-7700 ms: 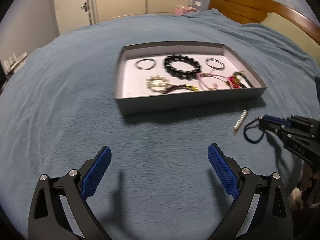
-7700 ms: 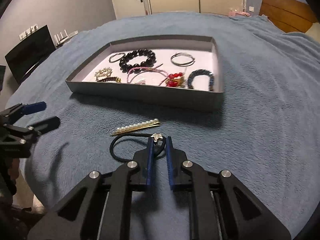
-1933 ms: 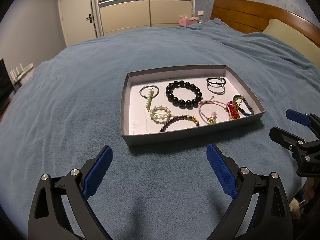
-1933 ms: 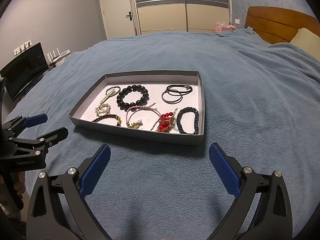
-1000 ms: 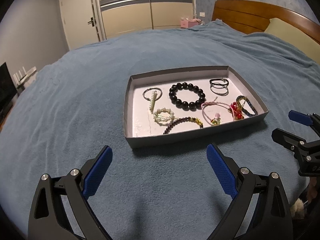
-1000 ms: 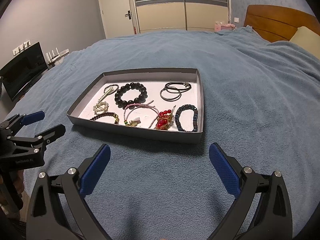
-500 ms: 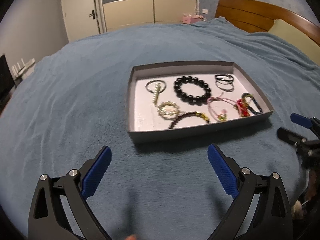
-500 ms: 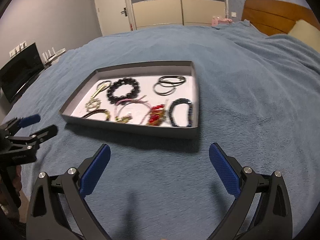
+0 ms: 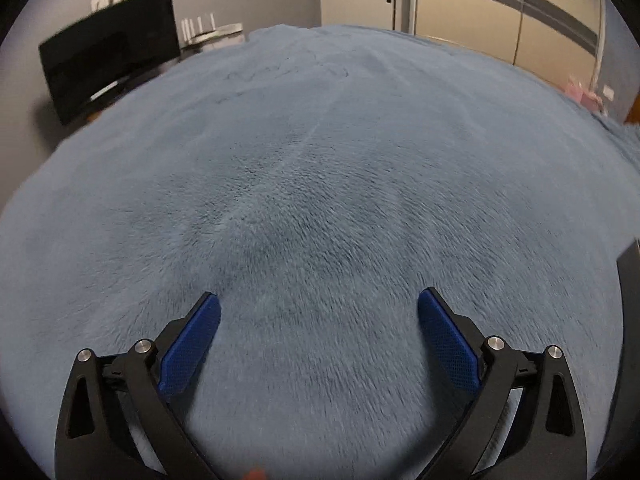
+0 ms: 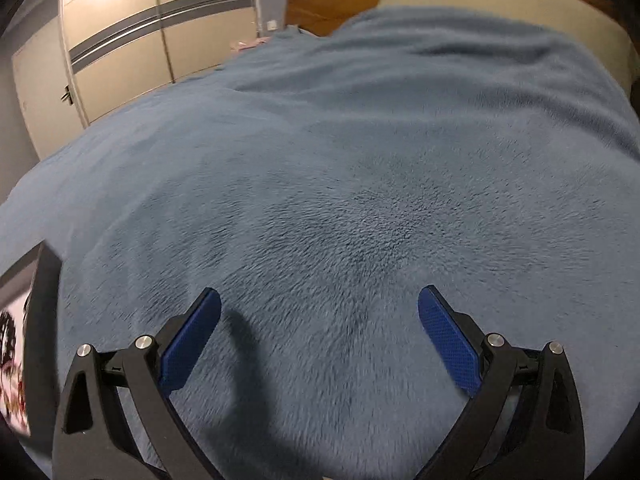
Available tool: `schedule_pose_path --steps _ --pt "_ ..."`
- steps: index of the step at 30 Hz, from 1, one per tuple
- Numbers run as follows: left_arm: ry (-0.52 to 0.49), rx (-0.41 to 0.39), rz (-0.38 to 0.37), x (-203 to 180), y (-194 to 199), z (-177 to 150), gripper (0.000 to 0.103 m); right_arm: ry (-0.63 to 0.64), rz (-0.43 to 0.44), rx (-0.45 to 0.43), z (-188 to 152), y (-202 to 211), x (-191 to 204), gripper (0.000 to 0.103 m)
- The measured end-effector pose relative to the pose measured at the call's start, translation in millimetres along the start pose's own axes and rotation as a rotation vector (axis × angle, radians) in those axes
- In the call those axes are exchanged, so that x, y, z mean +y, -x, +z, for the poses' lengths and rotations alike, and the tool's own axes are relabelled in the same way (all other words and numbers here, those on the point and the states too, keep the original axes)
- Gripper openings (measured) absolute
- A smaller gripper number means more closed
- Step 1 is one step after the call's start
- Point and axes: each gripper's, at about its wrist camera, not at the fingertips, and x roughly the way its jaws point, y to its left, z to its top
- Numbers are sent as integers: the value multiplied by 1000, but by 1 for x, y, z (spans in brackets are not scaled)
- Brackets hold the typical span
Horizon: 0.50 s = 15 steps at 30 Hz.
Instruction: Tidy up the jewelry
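My left gripper point(image 9: 319, 304) is open and empty, low over bare blue blanket point(image 9: 320, 184). Only a dark sliver of the grey jewelry tray's wall point(image 9: 628, 300) shows at the right edge of the left wrist view. My right gripper point(image 10: 319, 302) is open and empty over the blanket point(image 10: 360, 200). The tray's wall point(image 10: 42, 320) shows at the far left of the right wrist view, with a strip of its white floor and dark and red beads point(image 10: 8, 360) inside. The rest of the jewelry is out of view.
A black monitor point(image 9: 108, 64) stands beyond the bed's left side, with white doors point(image 9: 460, 4) behind. In the right wrist view a wooden headboard point(image 10: 340, 0) and a cream pillow point(image 10: 500, 4) lie at the far end, wardrobe doors point(image 10: 140, 28) at the left.
Both grippers have swung outward, away from each other. The tray, centred in both views half a second ago, now sits at the right edge of the left view and left edge of the right view.
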Motion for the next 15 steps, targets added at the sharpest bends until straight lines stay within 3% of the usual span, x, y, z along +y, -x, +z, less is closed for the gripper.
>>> schedule_pose_path --steps 4,9,15 --pt "-45 -57 46 -7 1 -14 98 33 -26 29 -4 -12 6 98" --pt "-104 -43 123 -22 -2 -15 98 29 -31 -1 -15 -15 2 99" --pt "-95 -39 110 -23 -1 -17 98 -10 3 -23 -23 -10 -8 99"
